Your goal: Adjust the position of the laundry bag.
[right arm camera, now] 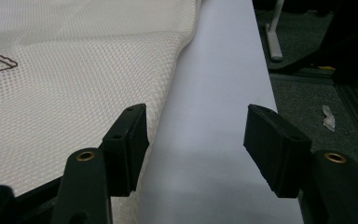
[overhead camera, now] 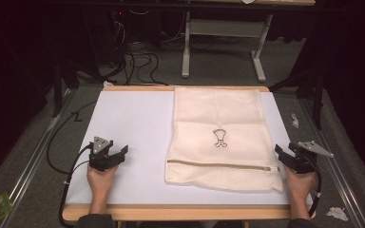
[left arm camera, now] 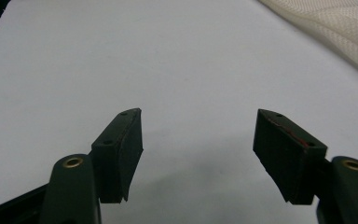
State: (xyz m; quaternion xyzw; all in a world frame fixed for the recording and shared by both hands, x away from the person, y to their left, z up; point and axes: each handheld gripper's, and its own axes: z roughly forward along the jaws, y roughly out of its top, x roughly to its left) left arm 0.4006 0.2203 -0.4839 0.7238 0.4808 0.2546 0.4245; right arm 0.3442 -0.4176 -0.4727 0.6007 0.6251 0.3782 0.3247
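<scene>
1. Cream mesh laundry bag (overhead camera: 221, 137) lay flat on the right half of the white desk (overhead camera: 128, 123), zipper nearest the person.
2. Left tongs (overhead camera: 122, 151) rested open and empty, well apart from it.
3. Right tongs (overhead camera: 280, 153) stood open just beside its right edge.

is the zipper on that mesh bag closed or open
Closed, it appears: the zipper runs unbroken across the flat mesh bag, its pull at the right end.
</scene>
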